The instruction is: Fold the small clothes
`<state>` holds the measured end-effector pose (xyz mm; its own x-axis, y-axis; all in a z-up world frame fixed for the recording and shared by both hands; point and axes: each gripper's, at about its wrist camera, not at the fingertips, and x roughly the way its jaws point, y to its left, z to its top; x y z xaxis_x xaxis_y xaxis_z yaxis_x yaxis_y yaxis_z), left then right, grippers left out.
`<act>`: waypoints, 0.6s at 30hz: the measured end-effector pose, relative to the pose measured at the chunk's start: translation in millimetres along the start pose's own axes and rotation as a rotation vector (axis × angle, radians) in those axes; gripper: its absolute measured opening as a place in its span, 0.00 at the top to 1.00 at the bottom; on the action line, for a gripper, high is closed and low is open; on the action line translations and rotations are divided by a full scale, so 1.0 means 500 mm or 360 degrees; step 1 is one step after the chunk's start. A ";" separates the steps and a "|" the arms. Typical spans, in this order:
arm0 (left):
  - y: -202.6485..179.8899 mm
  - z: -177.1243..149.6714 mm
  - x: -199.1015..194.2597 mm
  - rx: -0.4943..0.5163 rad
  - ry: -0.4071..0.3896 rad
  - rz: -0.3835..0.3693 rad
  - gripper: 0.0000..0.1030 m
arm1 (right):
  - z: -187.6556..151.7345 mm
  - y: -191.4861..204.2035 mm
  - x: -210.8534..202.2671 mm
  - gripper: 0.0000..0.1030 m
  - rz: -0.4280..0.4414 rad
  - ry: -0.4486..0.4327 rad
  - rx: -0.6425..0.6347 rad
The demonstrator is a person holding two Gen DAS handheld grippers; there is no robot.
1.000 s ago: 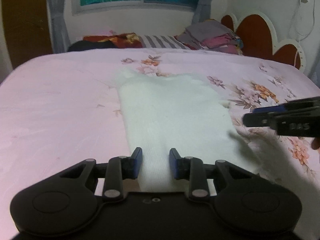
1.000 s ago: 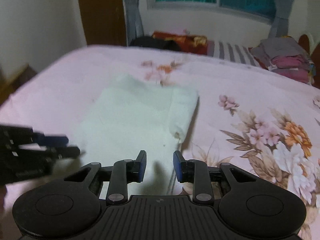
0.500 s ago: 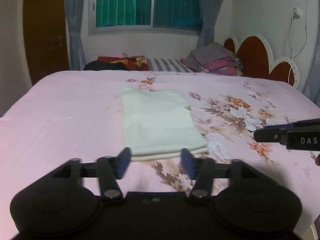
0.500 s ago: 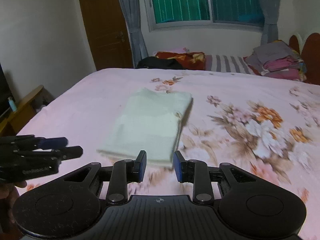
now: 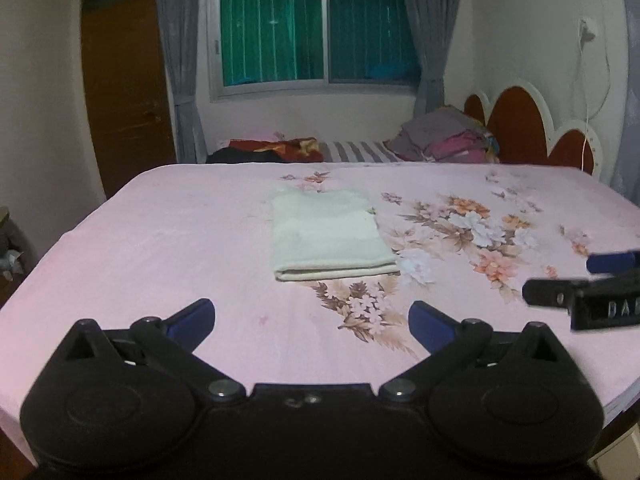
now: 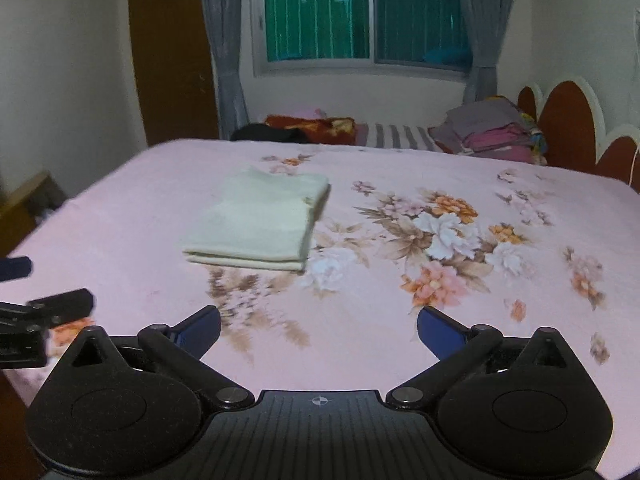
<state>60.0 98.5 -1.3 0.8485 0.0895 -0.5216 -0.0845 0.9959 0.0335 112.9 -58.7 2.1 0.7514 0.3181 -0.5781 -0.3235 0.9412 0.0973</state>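
On the pink floral bedsheet (image 5: 168,240) the pale cream garment (image 5: 328,236) lies folded into a neat rectangle, its doubled edge toward us, well apart from both tools. We hold our left gripper (image 5: 311,322) and right gripper (image 6: 319,326) low over the bed's near edge, jaws opening wide with nothing between them, which we judge means this piece is done. Folded clothes (image 6: 492,130) sit stacked by the headboard (image 5: 528,128).
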 end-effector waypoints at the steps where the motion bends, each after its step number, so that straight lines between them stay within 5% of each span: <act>1: 0.001 -0.004 -0.010 -0.0016 -0.0006 -0.0021 0.00 | -0.008 0.004 -0.015 0.00 0.0003 -0.0010 -0.0002; 18: -0.010 -0.006 -0.066 -0.0063 -0.0096 -0.0019 0.00 | -0.025 0.014 -0.113 0.00 -0.0027 -0.0158 -0.0004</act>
<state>30.7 90.6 13.1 0.8795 0.0796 -0.4692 -0.0938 0.9956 -0.0071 61.2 -71.4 25.4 0.8100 0.3121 -0.4966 -0.3117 0.9463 0.0862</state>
